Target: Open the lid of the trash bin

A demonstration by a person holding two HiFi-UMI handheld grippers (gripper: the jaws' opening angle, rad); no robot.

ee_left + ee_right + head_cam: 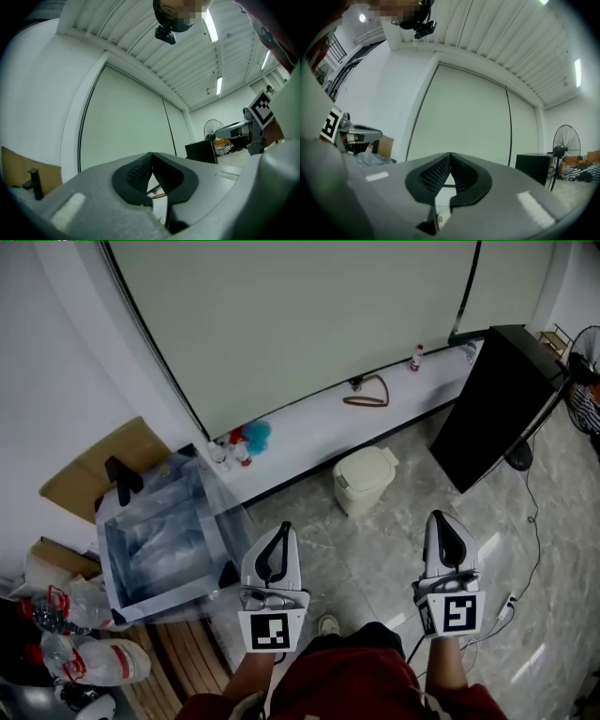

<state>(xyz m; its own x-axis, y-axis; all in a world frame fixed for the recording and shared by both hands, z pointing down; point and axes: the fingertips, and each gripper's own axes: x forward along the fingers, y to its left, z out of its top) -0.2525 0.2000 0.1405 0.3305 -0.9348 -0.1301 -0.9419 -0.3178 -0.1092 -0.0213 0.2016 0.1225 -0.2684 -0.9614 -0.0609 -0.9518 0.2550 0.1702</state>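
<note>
Cream bin (364,482) stands on the grey marble floor (375,559) with its lid (367,465) down, just beside the white ledge (309,432) along the far wall. Left gripper (282,532) and right gripper (439,521) are held near the person, apart from the bin, which sits farther out and between them. The left gripper's jaws meet at the tips with nothing between them. The right gripper's jaws also meet and are empty. Black cabinet (497,399) stands right of the bin. Clear box (159,540) sits at left.
</note>
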